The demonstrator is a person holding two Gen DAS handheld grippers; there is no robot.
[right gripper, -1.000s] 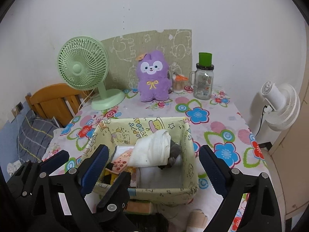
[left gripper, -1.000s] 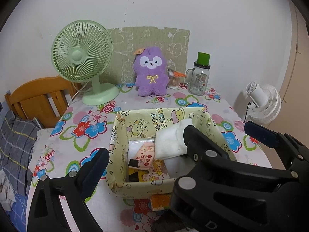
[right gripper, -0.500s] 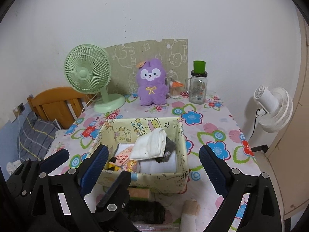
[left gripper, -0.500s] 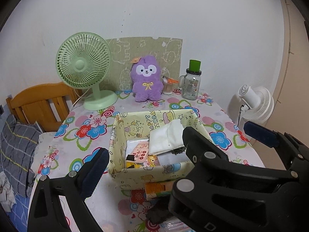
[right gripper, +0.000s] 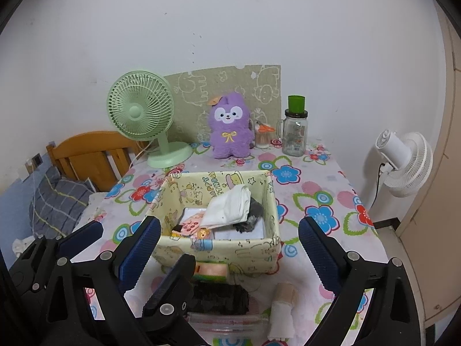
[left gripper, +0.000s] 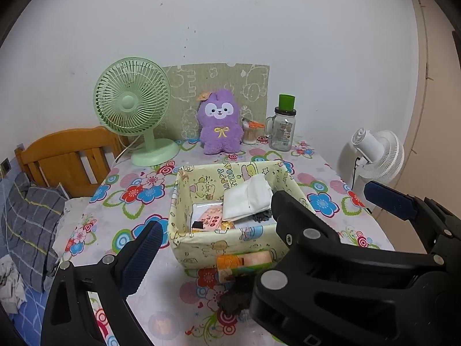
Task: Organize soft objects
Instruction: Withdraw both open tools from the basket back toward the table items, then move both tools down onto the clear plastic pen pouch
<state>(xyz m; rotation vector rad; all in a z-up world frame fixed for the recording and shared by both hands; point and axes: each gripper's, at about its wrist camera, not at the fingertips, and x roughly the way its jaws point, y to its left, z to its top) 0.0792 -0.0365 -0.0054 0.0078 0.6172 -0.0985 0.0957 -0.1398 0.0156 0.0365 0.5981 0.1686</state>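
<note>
I see both views evenly lit by soft indoor light, with only weak shadows. The wall [left gripper: 259, 23] looks a little grey and dim. Straight lines bend near the edges, and black corners frame each round picture. Nothing looks blurred.

Background: green desk fan [left gripper: 131, 106], glass jar with green lid [left gripper: 283, 128], white floor fan [right gripper: 404, 163], wooden headboard [left gripper: 67, 155].

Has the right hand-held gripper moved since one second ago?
Yes. It has pulled back from the storage box: the green fan behind looks smaller and farther now.
</note>
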